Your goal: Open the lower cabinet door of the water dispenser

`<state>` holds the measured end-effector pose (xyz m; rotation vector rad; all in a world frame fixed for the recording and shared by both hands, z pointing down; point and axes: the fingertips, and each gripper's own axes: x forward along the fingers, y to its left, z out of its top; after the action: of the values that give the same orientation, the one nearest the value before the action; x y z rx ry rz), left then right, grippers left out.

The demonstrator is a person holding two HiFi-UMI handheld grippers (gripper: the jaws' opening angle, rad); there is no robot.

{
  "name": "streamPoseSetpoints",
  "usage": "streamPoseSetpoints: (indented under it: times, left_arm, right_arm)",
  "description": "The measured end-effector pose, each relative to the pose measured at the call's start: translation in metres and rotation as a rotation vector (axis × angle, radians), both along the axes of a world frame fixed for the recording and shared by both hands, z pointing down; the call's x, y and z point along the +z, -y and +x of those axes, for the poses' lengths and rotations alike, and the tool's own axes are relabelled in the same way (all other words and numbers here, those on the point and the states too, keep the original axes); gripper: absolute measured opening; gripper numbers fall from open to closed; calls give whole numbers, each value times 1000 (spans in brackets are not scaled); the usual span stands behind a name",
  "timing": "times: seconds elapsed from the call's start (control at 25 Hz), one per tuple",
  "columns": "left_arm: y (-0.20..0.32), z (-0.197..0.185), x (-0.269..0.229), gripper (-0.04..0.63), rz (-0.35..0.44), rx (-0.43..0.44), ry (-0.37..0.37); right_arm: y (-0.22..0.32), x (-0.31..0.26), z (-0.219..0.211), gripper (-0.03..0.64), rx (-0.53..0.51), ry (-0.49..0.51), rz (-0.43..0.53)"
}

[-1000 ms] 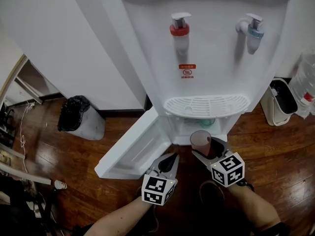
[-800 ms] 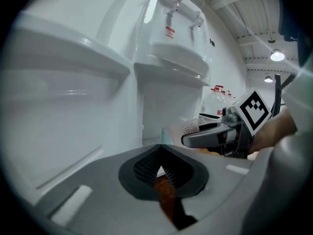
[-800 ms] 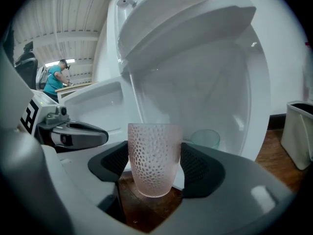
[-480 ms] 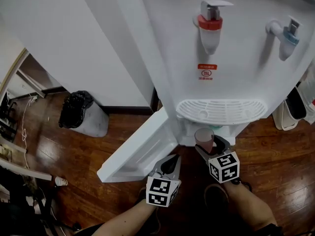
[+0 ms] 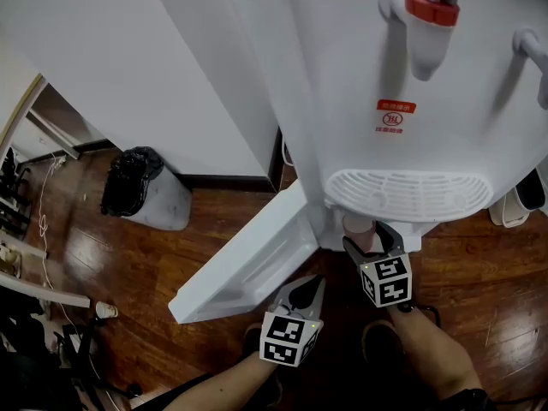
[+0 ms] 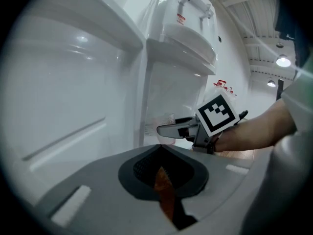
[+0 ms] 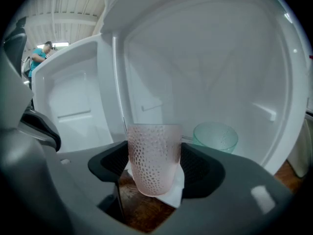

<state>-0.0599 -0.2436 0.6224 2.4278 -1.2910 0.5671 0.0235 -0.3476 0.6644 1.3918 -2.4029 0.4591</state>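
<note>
The white water dispenser (image 5: 411, 75) stands ahead, and its lower cabinet door (image 5: 248, 259) hangs open, swung out to the left. My right gripper (image 5: 364, 240) is shut on a pink dimpled cup (image 5: 355, 227) and holds it upright at the cabinet opening, under the drip tray (image 5: 402, 193). In the right gripper view the pink cup (image 7: 154, 155) sits between the jaws, with a green cup (image 7: 215, 136) standing inside the cabinet behind it. My left gripper (image 5: 310, 288) is shut with nothing in it, beside the open door's lower edge. The left gripper view shows the right gripper (image 6: 168, 129) ahead.
A bin lined with a black bag (image 5: 141, 197) stands on the wooden floor to the left. Part of a white bin (image 5: 514, 204) shows at the right. A small paper cup (image 5: 107, 310) lies on the floor at the lower left. A person (image 7: 39, 55) stands far behind.
Both grippers have sunk and moved in toward the dispenser. The pink cup has gone from in front of the drip tray to under it, at the cabinet opening.
</note>
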Motion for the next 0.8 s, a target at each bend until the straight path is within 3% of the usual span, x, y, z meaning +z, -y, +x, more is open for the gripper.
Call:
streamPoseSetpoints:
  times: [0.6, 0.8]
  left_arm:
    - [-14, 2, 15, 15, -77, 21, -57]
    - [-18, 6, 21, 15, -100, 29, -63]
  right_arm:
    - [32, 20, 2, 334, 126, 17, 10]
    - [37, 30, 2, 334, 224, 4, 14]
